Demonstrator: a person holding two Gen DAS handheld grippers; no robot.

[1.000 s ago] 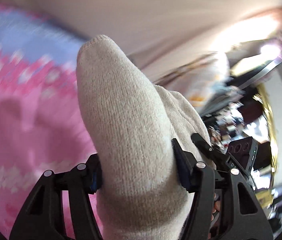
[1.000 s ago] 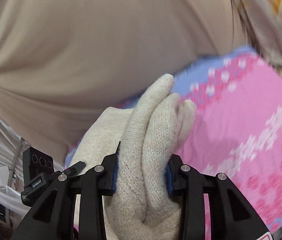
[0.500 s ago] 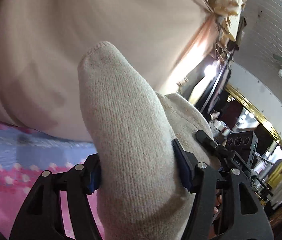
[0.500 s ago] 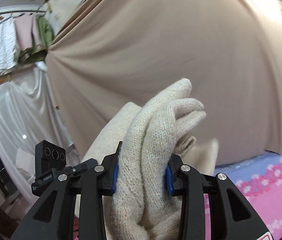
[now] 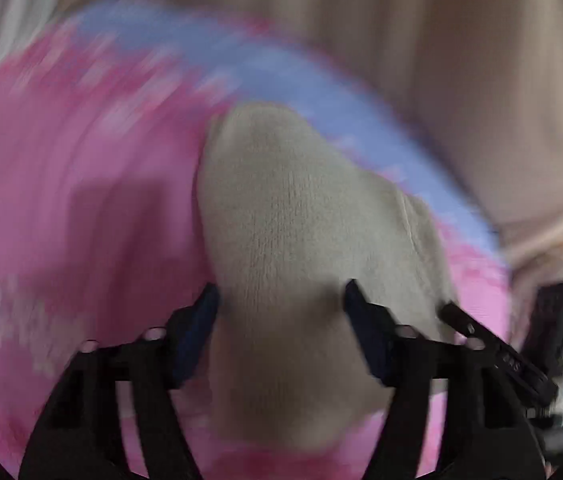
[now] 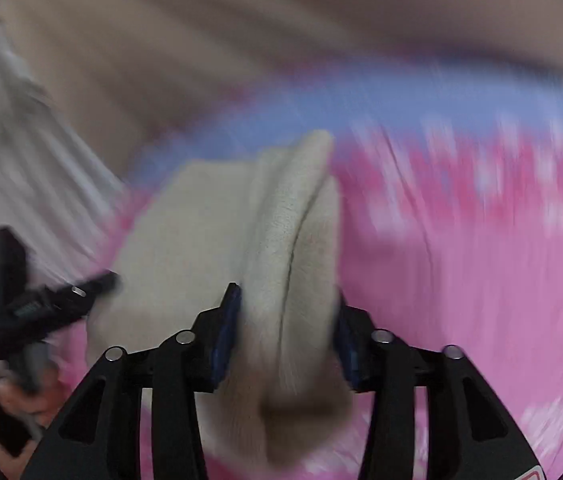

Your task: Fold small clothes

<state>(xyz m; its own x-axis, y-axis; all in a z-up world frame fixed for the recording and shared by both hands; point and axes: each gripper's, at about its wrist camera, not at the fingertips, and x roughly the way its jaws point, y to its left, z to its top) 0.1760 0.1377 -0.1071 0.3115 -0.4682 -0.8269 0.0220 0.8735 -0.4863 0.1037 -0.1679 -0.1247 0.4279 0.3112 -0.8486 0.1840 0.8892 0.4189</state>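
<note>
A beige knit garment sticks up between the fingers of my left gripper, whose pads press its sides as the jaws close a little. In the right wrist view the same knit is bunched in thick folds inside my right gripper, whose jaws are closing on it. The cloth spans between the two grippers, low over a pink bedspread. Both views are blurred by motion.
The pink flowered bedspread has a blue border at its far edge, with a tan curtain behind it. The right gripper's body shows at the left view's right edge. A hand holds the left gripper.
Both grippers have swung down from facing the curtain to facing the bedspread, carrying the knit with them. The right gripper's jaws have squeezed tighter on the folds.
</note>
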